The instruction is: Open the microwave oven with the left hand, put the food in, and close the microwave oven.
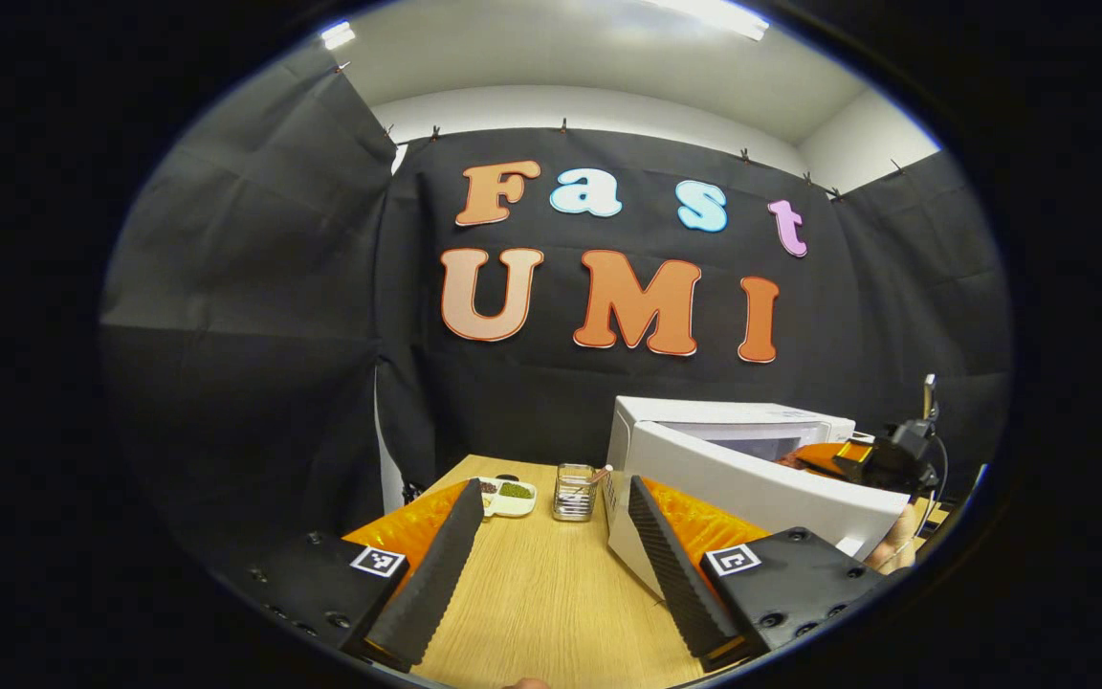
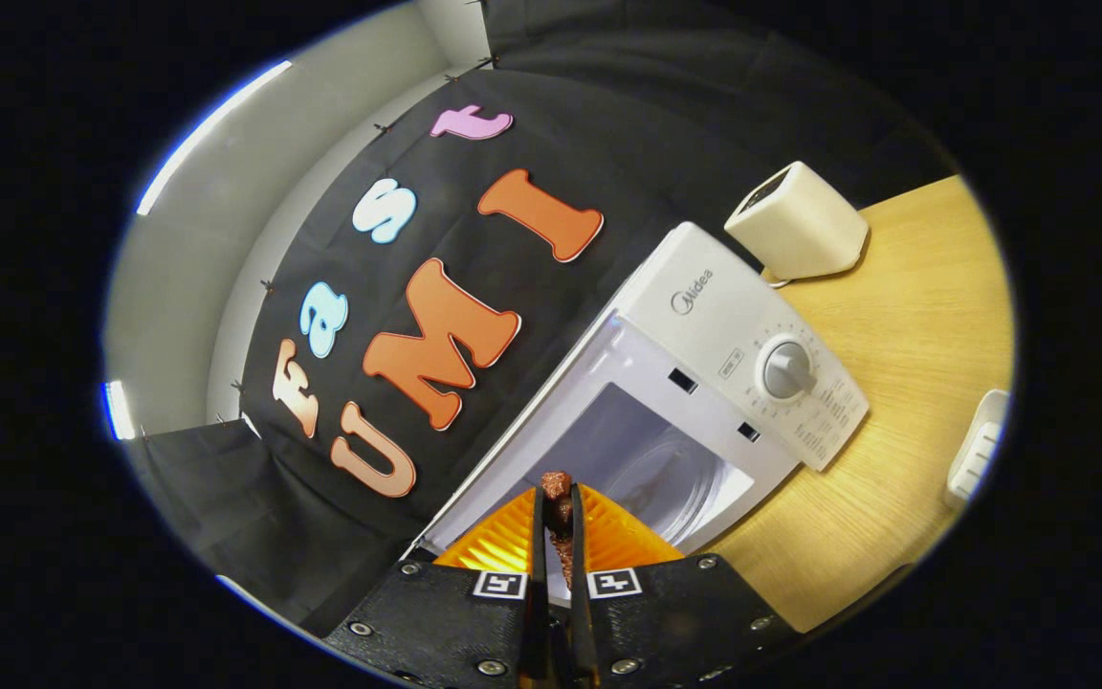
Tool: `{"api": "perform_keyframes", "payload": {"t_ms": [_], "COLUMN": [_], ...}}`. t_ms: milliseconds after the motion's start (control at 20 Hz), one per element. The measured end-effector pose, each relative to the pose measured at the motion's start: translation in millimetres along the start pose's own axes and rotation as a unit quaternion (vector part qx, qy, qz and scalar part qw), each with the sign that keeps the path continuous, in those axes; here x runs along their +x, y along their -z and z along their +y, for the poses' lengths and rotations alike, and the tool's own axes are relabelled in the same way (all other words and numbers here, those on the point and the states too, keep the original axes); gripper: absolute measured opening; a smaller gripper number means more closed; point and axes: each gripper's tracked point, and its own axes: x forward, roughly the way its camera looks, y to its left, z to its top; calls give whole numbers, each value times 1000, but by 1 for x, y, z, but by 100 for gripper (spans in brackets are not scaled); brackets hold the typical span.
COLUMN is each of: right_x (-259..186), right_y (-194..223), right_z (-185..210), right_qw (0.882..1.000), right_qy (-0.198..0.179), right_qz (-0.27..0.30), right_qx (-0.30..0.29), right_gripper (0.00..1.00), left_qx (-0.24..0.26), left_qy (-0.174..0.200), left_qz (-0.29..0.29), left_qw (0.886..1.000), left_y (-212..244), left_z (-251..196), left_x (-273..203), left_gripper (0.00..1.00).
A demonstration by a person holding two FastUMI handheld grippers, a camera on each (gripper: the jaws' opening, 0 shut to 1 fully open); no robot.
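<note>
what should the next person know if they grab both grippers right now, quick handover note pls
Left gripper: open, holding nothing, beside the swung-out white microwave door over the light wooden table.
Right gripper: shut on a small dark reddish-brown piece of food, at the mouth of the white microwave oven, tilted view.
Done: door open, food picked up and brought to the cavity.
Left: set the food inside, let go, pull the right gripper out, then push the door shut with the left.
Nearby: cream toaster, small glass jar, white divided dish.
</note>
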Motion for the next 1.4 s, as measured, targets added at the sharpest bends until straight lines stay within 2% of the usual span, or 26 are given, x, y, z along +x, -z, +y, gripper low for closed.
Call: {"api": "perform_keyframes", "payload": {"t_ms": [200,500,700,850,900,1000,1050,1100,1150,1200,1250,1300,1400], "right_x": [31,75,93,103,105,107,110,109,107,107,104,101,94], "right_y": [19,33,40,49,46,40,39,36,36,35,34,32,28], "right_z": [-4,-22,-26,-36,-36,-50,-56,-59,-57,-57,-54,-48,-40], "right_qw": [1000,999,998,996,995,990,987,984,982,979,977,975,971], "right_qy": [-2,27,52,83,89,124,136,143,144,143,141,136,129], "right_qz": [0,-4,-14,-15,-16,-19,-19,-18,-15,-12,-12,-13,-17], "right_qx": [6,30,8,-35,-43,-70,-85,-102,-122,-142,-160,-173,-201], "right_gripper": [8,9,8,11,13,20,36,46,64,74,87,92,94], "left_qx": [-2,15,8,5,5,5,6,7,8,8,8,7,4], "left_qy": [-4,-39,-41,-46,-48,-52,-53,-55,-57,-58,-57,-57,-55], "left_qz": [8,11,14,18,19,20,21,20,20,19,18,17,16], "left_qw": [1000,999,999,999,999,998,998,998,998,998,998,998,998], "left_y": [7,11,14,19,20,21,21,22,22,20,19,19,20], "left_z": [7,35,39,43,44,47,48,49,50,50,50,49,46], "left_x": [4,10,14,16,17,17,18,18,17,18,18,19,17], "left_gripper": [98,96,98,98,95,96,98,98,98,98,98,96,96]}}
